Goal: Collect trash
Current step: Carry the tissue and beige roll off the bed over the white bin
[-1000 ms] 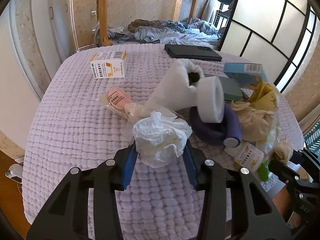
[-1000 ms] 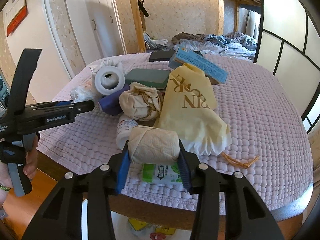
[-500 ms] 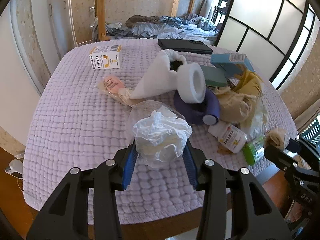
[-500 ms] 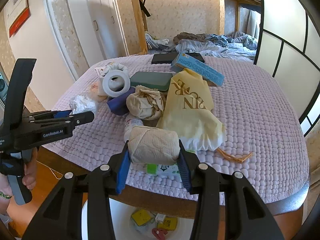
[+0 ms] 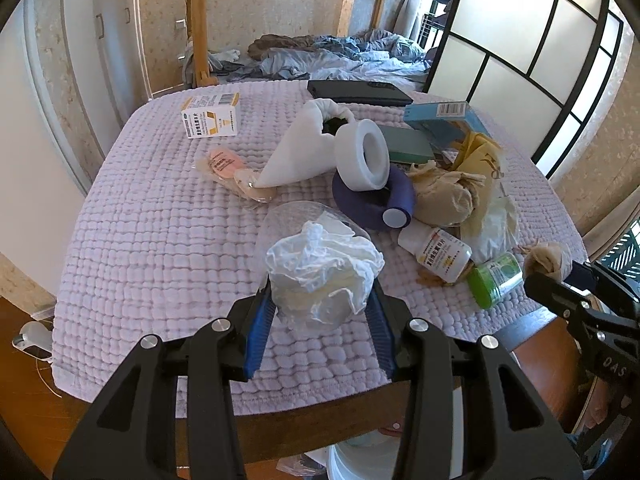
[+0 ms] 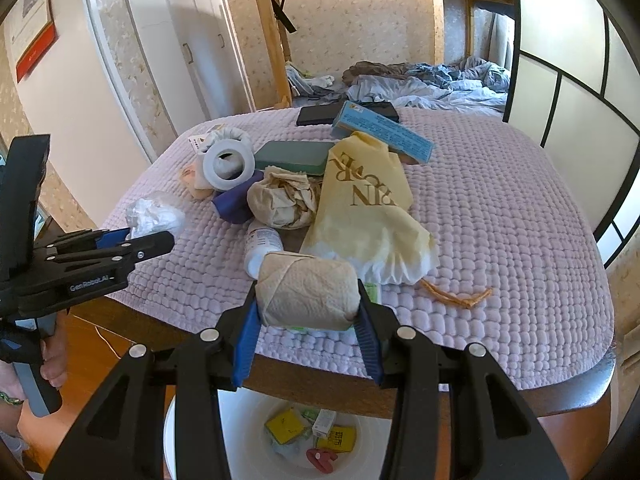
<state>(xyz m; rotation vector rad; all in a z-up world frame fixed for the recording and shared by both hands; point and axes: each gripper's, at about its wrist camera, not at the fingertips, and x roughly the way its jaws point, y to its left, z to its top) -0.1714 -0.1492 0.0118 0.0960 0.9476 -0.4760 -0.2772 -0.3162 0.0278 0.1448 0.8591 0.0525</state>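
Crumpled plastic (image 5: pixel 320 276) clamped, left tongs (image 5: pixel 320 312) | brown wad (image 6: pixel 307 291) clamped, right tongs (image 6: pixel 307 312) | bin (image 6: pixel 192 440) below

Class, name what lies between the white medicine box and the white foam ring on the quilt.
In the left wrist view, a white cone-shaped bag lies between the medicine box and the foam ring.

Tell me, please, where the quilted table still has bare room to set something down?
The quilted table is bare on its left, below the medicine box, and on the far right past the yellow paper bag. The middle is crowded around the foam ring and blue roll.
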